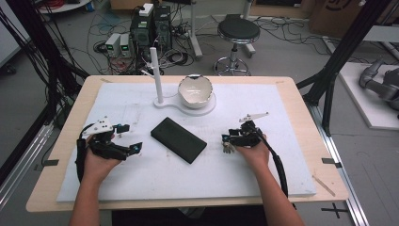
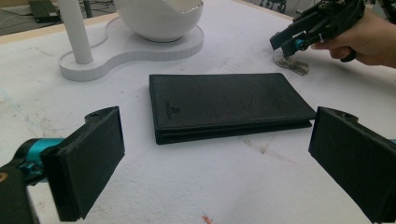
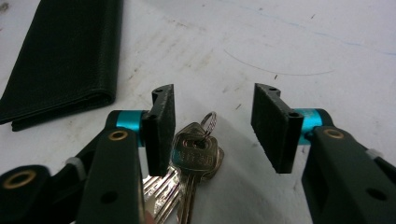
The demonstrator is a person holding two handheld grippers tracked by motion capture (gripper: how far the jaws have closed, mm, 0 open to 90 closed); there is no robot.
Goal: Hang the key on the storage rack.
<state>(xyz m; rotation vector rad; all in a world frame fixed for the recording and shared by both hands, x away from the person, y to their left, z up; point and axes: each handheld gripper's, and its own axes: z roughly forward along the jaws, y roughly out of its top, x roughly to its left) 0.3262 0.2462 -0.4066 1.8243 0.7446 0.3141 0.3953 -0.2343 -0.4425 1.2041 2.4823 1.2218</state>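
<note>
A person seated at a wooden table (image 1: 301, 117) covered by a white foam mat (image 1: 263, 174) holds a two-finger gripper in each hand, forearms entering from the near edge. The left gripper (image 1: 129, 139), held in the left hand (image 1: 96, 162) over the mat's left side, points toward the centre with its fingers (image 2: 88, 163) spread wide and released, grasping nothing. Seen along those fingers, a closed black leather wallet (image 2: 224, 105) lies flat on the mat just ahead of them, between the two pads but apart from both.

The right gripper (image 1: 227, 140), in the right hand (image 1: 254, 153), is lowered over a bunch of silver keys (image 3: 194, 163) on a small ring, lying on the mat to the right of the wallet. Its fingers (image 3: 161, 128) stand open around the bunch; the left pad appears to touch or nearly touch the keys, though the angle leaves actual contact uncertain, while the other pad stands clear of them. The keys rest on the mat, not lifted.

Beyond the wallet, toward the far side of the mat, stands a white base (image 1: 179, 104) carrying an upright white post (image 1: 156, 75) and a white bowl (image 1: 195, 89) with a jagged, eggshell-like rim. Behind the table, on a floor strewn with cables, are a black round stool (image 1: 238, 30) and several computer towers (image 1: 153, 28).
</note>
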